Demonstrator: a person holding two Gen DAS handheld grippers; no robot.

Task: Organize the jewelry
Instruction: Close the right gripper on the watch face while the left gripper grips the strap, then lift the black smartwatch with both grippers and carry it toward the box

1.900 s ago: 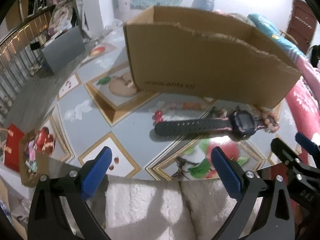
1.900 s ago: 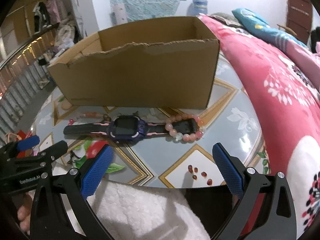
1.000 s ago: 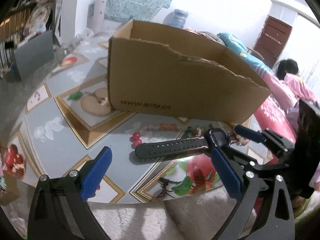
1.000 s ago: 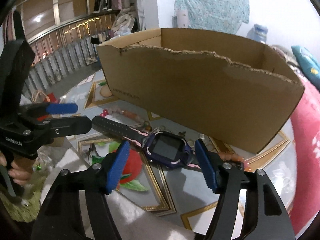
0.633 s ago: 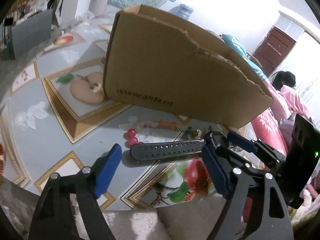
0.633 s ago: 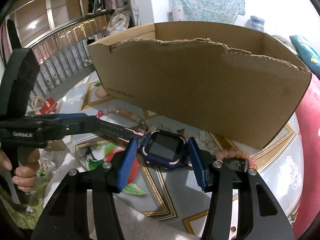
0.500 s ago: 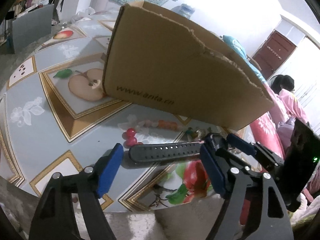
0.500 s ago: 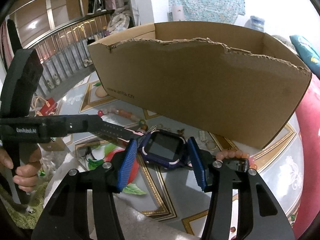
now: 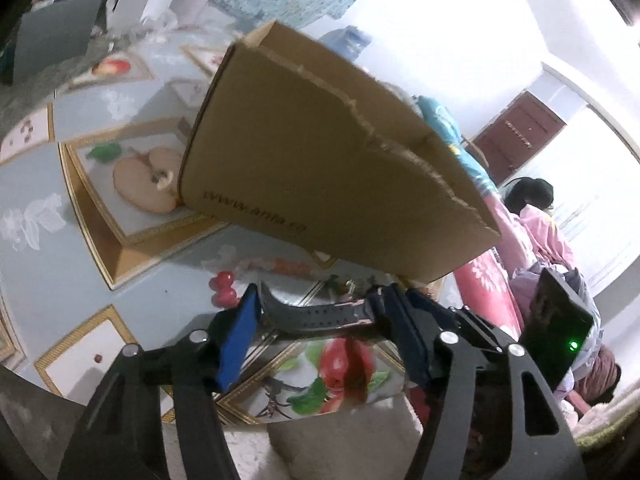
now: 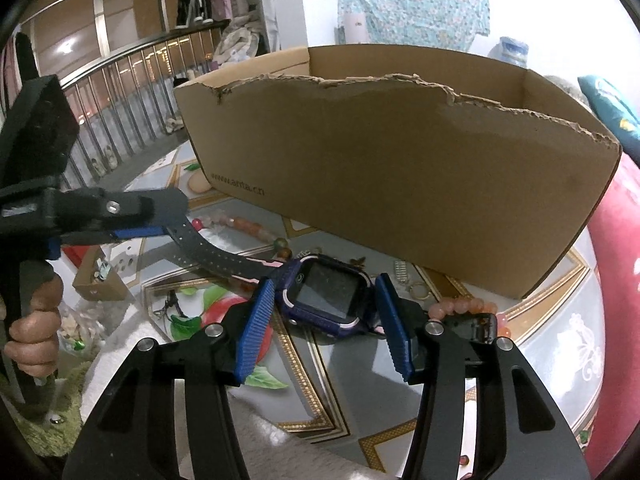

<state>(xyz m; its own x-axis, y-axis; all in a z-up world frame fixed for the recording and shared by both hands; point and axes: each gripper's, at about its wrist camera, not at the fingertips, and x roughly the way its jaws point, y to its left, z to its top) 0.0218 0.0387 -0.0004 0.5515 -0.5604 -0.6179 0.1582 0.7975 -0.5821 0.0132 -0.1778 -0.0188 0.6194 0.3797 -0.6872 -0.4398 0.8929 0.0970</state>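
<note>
A dark blue and pink smartwatch [image 10: 326, 294] lies on the fruit-patterned table [image 10: 560, 340] in front of a torn cardboard box [image 10: 400, 180]. My right gripper [image 10: 325, 292] is shut on the watch body, one blue pad on each side. The black strap [image 9: 316, 314] runs lengthwise between the jaws of my left gripper [image 9: 324, 312], which are closing. Its free end touches the left pad and nothing clamps it. In the right wrist view the left gripper [image 10: 168, 220] comes in from the left at the strap's tip. A pink bead bracelet [image 10: 460, 306] lies by the buckle.
A string of pale and orange beads [image 9: 288, 266] with red beads [image 9: 224, 284] lies along the foot of the box [image 9: 320, 180]. Small rings and clips [image 10: 404, 272] are scattered near the watch. Pink bedding [image 10: 616, 240] borders the table's right side, and a person in pink [image 9: 536, 220] sits beyond.
My right jaws narrowed onto the watch body and have held still since. My left gripper rolled, came in around the strap, and its jaws narrowed steadily.
</note>
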